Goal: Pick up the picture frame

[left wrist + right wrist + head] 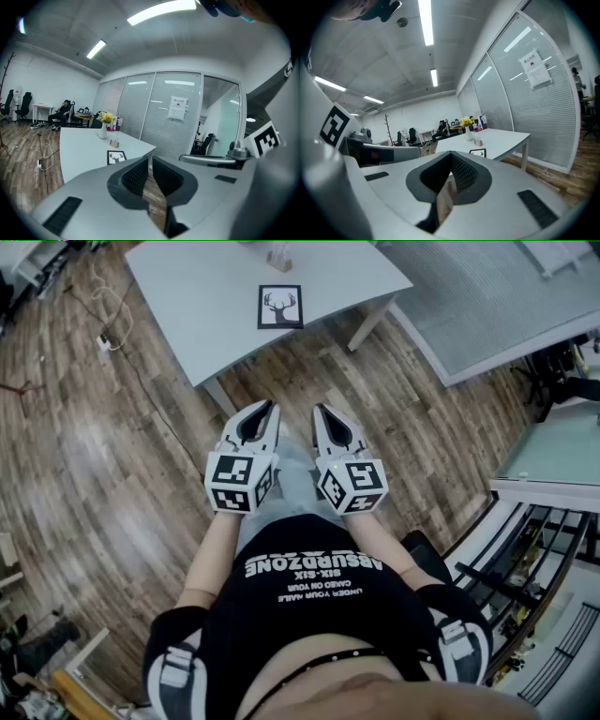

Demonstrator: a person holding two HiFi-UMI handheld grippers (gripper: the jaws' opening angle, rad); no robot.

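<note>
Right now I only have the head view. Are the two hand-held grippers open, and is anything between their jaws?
Observer: The left gripper view shows the left hand-held gripper with its jaws together and nothing between them.
Operator: And the other one?
Observer: The right gripper view shows the right hand-held gripper the same way: jaws together, nothing held.
Operator: Is there anything past the top edge of my picture?
Observer: Yes. On the table, beyond the picture frame, a white vase with yellow flowers stands upright.
</note>
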